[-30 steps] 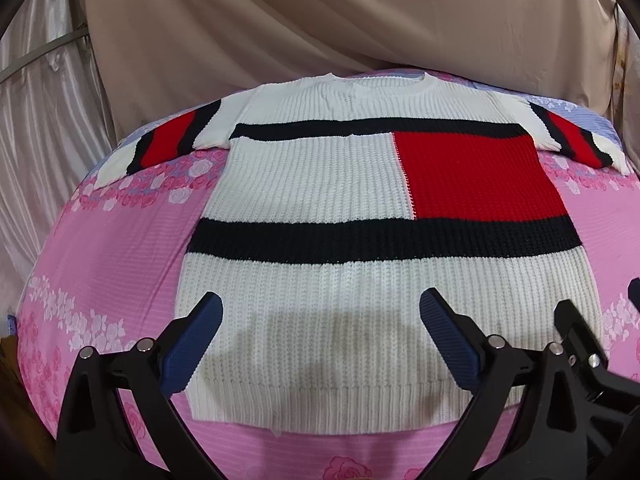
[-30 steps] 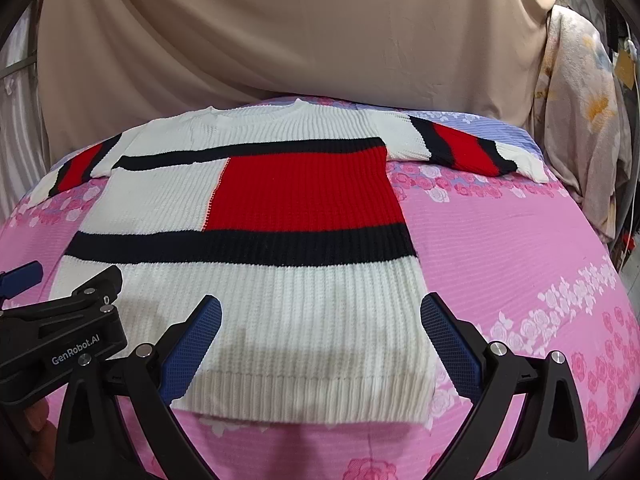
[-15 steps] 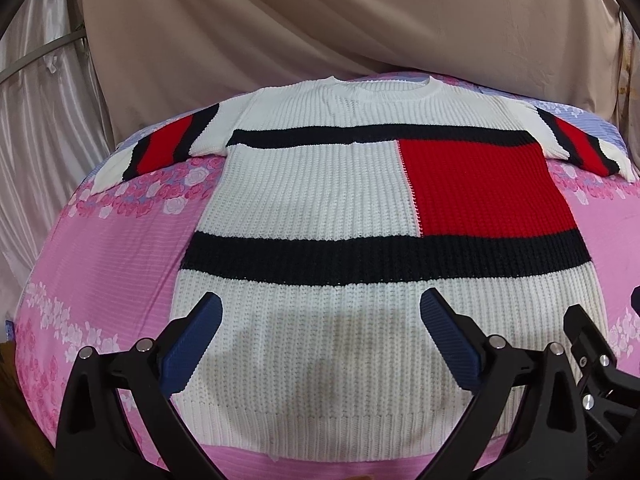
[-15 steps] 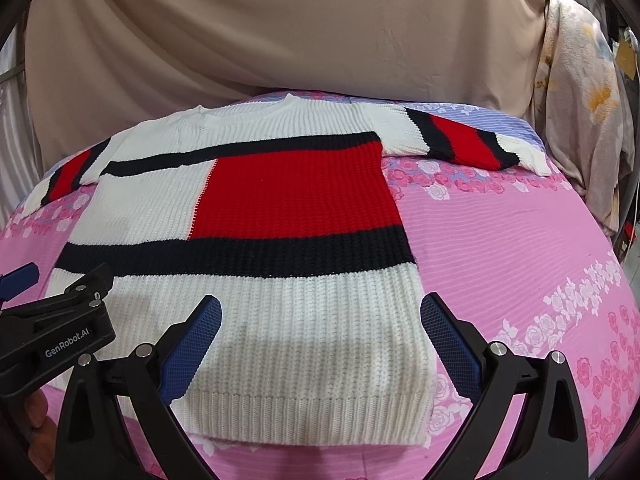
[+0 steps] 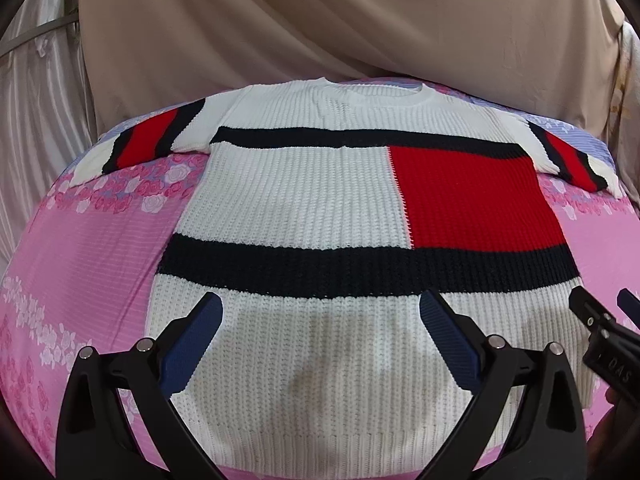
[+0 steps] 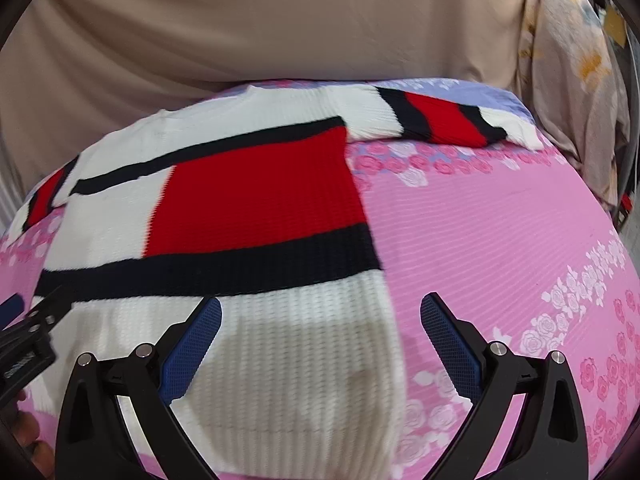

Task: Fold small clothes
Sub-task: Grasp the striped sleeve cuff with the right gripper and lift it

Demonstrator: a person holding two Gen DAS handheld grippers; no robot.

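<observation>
A white knit sweater [image 5: 304,200] with navy bands and a red block lies flat, front up, on a pink bed, with both striped sleeves spread out. It also shows in the right wrist view [image 6: 256,208]. My left gripper [image 5: 320,340] is open and empty, hovering over the lower white part near the hem. My right gripper [image 6: 320,340] is open and empty over the sweater's lower right side edge. The right gripper's body shows at the right edge of the left wrist view [image 5: 600,336].
The pink rose-print bedsheet [image 6: 500,240] covers the bed. A beige curtain [image 5: 320,32] hangs behind it. A pale floral cloth [image 6: 568,60] hangs at the far right. A silky grey drape [image 5: 36,80] hangs at the left.
Both grippers have moved forward and lower over the sweater, so it looks larger. The right gripper has also swung right, toward the sweater's right edge. Both stay open.
</observation>
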